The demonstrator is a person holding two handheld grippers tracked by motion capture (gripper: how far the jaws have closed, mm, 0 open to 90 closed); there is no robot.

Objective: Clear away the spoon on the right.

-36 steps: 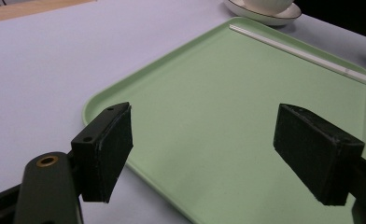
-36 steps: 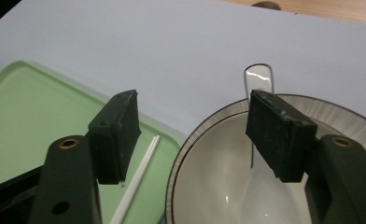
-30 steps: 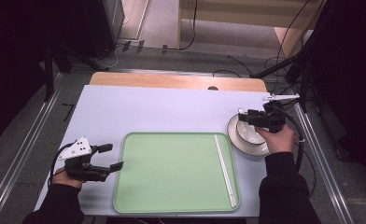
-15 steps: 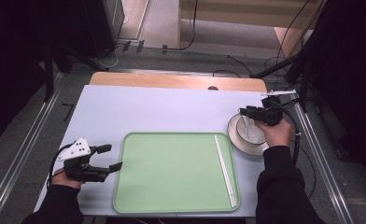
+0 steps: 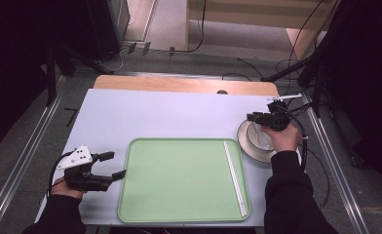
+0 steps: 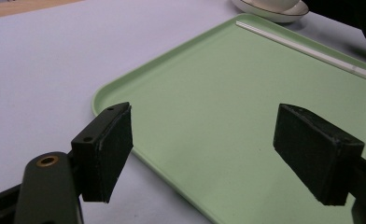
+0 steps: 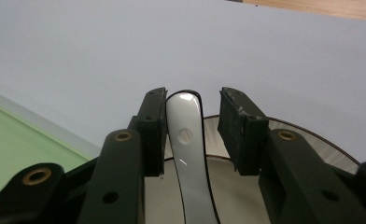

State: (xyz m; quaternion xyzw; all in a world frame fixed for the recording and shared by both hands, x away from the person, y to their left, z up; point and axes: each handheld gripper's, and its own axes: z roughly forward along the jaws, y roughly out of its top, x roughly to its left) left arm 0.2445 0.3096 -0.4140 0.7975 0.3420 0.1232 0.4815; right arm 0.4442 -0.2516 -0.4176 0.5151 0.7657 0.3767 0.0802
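Note:
A white dish with a dark rim (image 5: 251, 144) sits on the table right of the green tray (image 5: 179, 180). A white spoon handle (image 7: 186, 126) rises out of the dish. My right gripper (image 5: 255, 118) hangs over the dish's far rim, and its jaws have just been closing around that handle. In the right gripper view (image 7: 193, 100) the handle lies against the left pad, with a gap to the right pad. My left gripper (image 5: 114, 165) rests open at the tray's left edge (image 6: 125, 121), with nothing between its jaws (image 6: 209, 154).
A thin white stick (image 5: 235, 178) lies along the tray's right side, also in the left gripper view (image 6: 307, 49). The lilac table top (image 5: 169, 114) stretches behind the tray, with a wooden strip (image 5: 179, 84) at its far edge. Cables trail off the table's right side.
The right hand has edged toward the dish's far rim and lowered a little, and its jaws have narrowed around the spoon handle. The left hand has stayed put.

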